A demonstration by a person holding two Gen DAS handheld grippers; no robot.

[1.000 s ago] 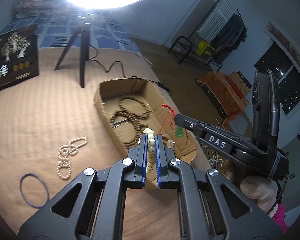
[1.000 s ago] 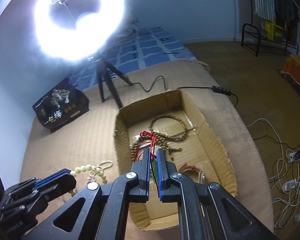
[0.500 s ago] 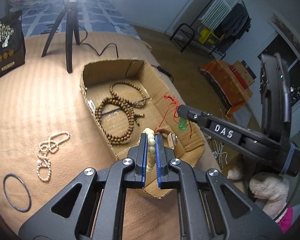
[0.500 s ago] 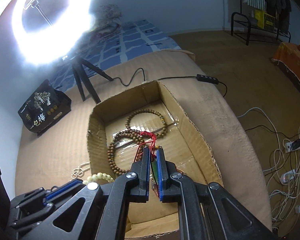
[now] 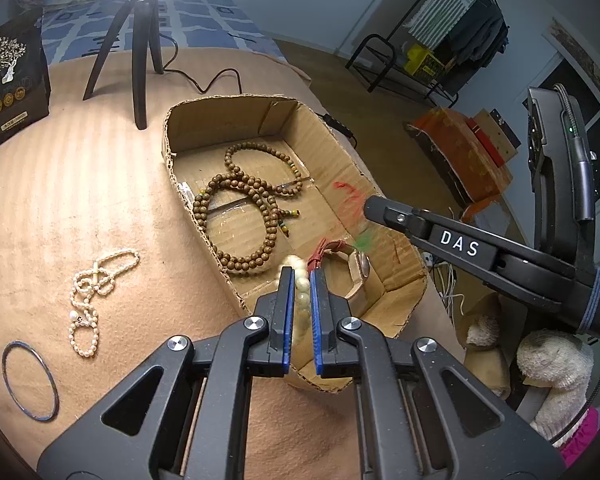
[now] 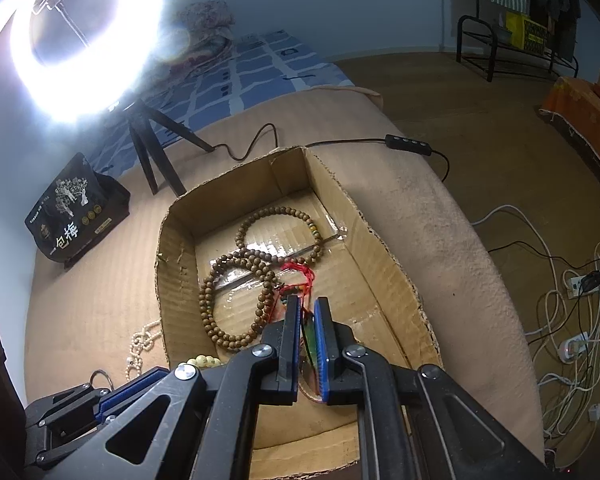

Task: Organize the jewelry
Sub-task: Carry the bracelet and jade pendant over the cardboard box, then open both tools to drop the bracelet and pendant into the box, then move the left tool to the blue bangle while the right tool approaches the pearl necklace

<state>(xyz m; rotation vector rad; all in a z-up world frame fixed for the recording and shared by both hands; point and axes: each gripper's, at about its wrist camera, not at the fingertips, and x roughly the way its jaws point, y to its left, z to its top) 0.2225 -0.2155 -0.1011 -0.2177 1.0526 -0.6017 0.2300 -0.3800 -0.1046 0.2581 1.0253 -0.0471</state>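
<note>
Cardboard box (image 5: 396,236), open-topped, resting on a tan blanket-covered bed (image 5: 80,208); on its floor lies a coiled strand of brown wooden beads (image 5: 240,208), and near the front corner a watch with a reddish-brown strap (image 5: 350,264). Left gripper (image 5: 300,280), over the box's near wall, with its blue-lined fingers pinching a strand of pale cream beads (image 5: 300,284); the beads fill the narrow gap between the pads, one end showing above the fingertips. Right gripper (image 6: 307,308), above the box interior, with its fingers parting; a green pendant on a red cord (image 6: 300,276) sits in the gap between the pads, and the cord trails forward onto the wooden beads. In the left wrist view the pendant appears as a blurred red and green smear at the tip of the right gripper. Outside the box, on the bed: a tangled pearl necklace (image 5: 94,288) and, nearer the edge of the view, a thin metal bangle (image 5: 8,380). Farther back stand a black tripod (image 5: 140,40) carrying a ring light (image 6: 72,40), and a black printed bag (image 6: 76,212).
</note>
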